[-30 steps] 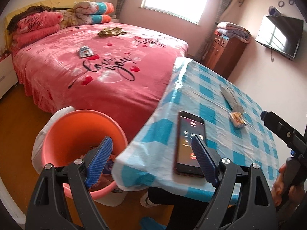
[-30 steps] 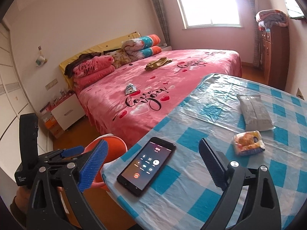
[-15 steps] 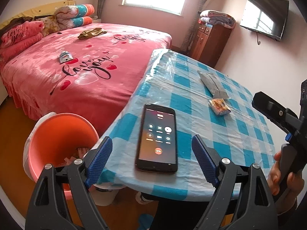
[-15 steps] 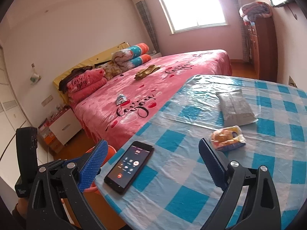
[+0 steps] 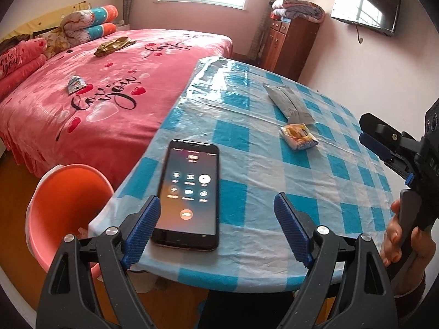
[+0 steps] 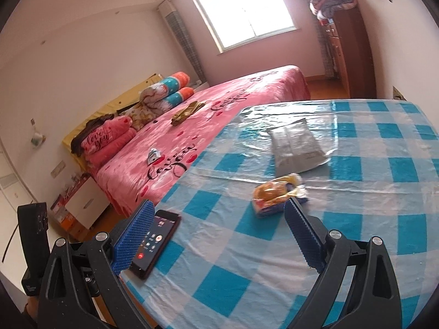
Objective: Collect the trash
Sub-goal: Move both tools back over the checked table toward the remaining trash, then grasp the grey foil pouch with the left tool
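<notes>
An orange snack wrapper (image 5: 298, 137) (image 6: 274, 193) and a grey foil packet (image 5: 288, 104) (image 6: 295, 145) lie on the blue checked table (image 5: 260, 181). More wrappers lie on the pink bed: a small one (image 5: 75, 83) (image 6: 154, 155) and an olive one (image 5: 114, 46) (image 6: 188, 112). An orange bin (image 5: 68, 205) stands by the table's left edge. My left gripper (image 5: 216, 230) is open and empty over the near table edge. My right gripper (image 6: 216, 235) is open and empty, just short of the orange wrapper; it also shows in the left wrist view (image 5: 384, 148).
A phone (image 5: 189, 192) (image 6: 155, 242) with a lit call screen lies near the table's front left edge. The pink bed (image 5: 96, 109) is left of the table. A wooden cabinet (image 5: 288, 46) and a wall TV (image 5: 366, 2) are at the back.
Both grippers have moved forward and right over the table. The bin has slid to the left in the left wrist view, and the orange wrapper is now close to my right gripper.
</notes>
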Available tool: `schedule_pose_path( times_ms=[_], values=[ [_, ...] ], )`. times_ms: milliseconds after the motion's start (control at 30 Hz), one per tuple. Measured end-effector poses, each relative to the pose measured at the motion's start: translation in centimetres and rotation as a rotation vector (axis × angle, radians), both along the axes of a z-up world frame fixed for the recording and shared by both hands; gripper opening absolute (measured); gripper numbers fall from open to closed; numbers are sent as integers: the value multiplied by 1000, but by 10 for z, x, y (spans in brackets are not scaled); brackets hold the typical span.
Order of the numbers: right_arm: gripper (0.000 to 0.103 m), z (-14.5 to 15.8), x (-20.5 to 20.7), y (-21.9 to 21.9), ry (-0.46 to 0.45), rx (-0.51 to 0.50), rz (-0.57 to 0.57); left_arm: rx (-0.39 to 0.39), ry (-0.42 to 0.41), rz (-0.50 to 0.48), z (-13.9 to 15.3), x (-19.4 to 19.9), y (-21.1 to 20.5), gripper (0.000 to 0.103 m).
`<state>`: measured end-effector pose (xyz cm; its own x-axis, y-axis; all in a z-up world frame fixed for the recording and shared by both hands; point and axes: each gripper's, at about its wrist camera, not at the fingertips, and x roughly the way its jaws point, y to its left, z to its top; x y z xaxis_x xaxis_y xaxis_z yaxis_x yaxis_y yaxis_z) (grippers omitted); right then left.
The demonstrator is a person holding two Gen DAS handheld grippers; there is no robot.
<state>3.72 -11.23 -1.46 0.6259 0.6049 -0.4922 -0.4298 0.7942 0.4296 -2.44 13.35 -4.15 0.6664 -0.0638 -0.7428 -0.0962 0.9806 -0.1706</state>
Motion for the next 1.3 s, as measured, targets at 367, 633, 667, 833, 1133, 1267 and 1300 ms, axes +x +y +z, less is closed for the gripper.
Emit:
schedule_pose_path(
  times_ms=[367,633,667,833,1133,1267,1300],
  values=[
    [94,-17,17,-51,44,36,-101,28,28,-64,-5,17,-36,85],
    [94,-37,33,-87,114,63,-159,50,30,-120,-4,41,-66,85],
    [94,-39,35,-90,123,63,-164,51,28,-127,-2,47,-70,85],
    [94,-51,42,-103,161,77,-183,57,21,-159,6,81,-89,85],
    [94,-66,51,-121,205,106,-201,19,41,-178,6,160,-122,85],
    [94,-68,53,-124,203,97,-204,24,62,-183,1,196,-140,85],
    [94,-68,54,-125,203,97,-203,28,73,-180,-1,206,-144,85]
  ],
)
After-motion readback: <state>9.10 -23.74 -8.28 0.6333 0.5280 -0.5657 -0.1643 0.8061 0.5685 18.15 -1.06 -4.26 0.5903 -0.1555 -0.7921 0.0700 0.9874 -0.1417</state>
